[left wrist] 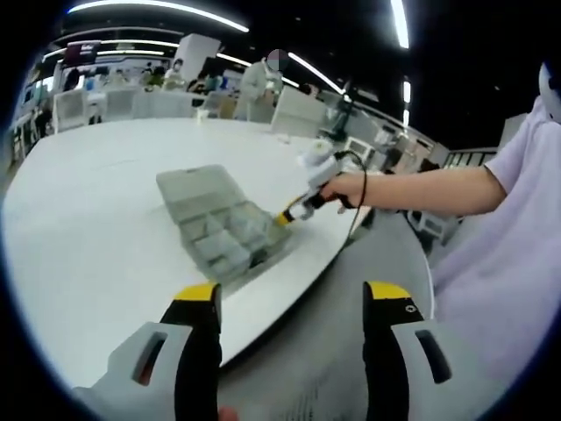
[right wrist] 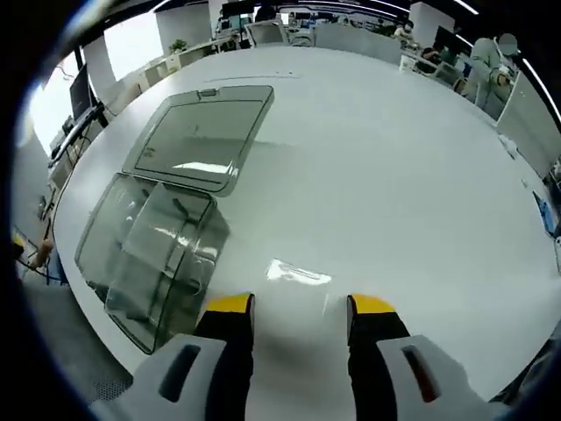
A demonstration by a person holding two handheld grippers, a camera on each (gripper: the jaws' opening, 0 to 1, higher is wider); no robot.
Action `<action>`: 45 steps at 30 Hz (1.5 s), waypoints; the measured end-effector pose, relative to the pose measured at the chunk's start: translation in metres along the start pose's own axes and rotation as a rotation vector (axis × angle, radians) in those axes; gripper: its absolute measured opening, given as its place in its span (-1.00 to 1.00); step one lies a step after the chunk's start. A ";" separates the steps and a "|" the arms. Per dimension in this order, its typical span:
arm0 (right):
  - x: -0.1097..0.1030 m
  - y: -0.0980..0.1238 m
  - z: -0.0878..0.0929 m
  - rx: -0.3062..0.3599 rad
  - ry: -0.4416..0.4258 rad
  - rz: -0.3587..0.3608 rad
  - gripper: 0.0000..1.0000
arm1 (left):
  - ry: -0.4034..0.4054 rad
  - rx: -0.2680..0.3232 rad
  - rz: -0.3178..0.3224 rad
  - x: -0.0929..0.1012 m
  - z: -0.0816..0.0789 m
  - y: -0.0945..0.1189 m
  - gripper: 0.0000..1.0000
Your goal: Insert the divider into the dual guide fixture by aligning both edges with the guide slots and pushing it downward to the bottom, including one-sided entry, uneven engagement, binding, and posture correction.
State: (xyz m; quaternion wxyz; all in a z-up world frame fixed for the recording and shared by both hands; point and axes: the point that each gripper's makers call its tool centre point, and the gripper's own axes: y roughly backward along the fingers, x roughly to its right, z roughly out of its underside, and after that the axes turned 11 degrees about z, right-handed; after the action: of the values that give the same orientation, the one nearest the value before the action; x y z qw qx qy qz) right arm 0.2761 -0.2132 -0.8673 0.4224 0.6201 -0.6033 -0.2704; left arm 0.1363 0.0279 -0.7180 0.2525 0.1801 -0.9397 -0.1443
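Divider-and-guide fixture (right wrist: pixel 153 254), a clear plastic compartment box with its lid (right wrist: pixel 202 136) open, lay at the left of the right gripper view on the white bench (right wrist: pixel 394 175). It looked light, stiff and slippery; thin partition edges seemed the best grip. Left tool (left wrist: pixel 292 303) and right tool (right wrist: pixel 301 307) both stood wide, empty.

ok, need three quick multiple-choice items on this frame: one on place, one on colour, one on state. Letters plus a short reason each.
1. The clear plastic compartment box sits:
A. mid-table
B. near the white table edge
C. on the floor

2. Left gripper jaw tips are:
A. yellow
B. red
C. blue

3. The box's hinged lid is:
A. shut
B. removed
C. open, lying flat

Answers:
1 B, the table rim runs just beside the box.
2 A, yellow caps top both black jaws.
3 C, lid is folded back flat on the table, compartments exposed.
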 end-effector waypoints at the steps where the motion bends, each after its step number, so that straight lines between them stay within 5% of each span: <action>1: -0.002 0.000 0.000 0.001 -0.016 -0.003 -0.22 | 0.000 0.003 0.000 0.000 0.000 0.000 0.27; 11: -0.006 -0.003 -0.004 -0.025 -0.038 0.031 -0.30 | -0.003 0.014 0.006 0.001 0.000 0.001 0.27; 24: 0.000 0.002 0.007 -0.050 0.035 -0.025 -0.43 | 0.000 0.019 0.014 0.003 0.002 0.002 0.27; 45: 0.000 -0.001 0.001 -0.060 -0.010 0.014 -0.34 | 0.000 -0.002 0.015 0.003 0.004 0.000 0.27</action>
State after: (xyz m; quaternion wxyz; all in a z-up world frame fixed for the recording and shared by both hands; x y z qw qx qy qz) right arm 0.2756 -0.2133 -0.8693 0.4397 0.6016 -0.6013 -0.2883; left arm 0.1319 0.0275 -0.7205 0.2536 0.1727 -0.9409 -0.1432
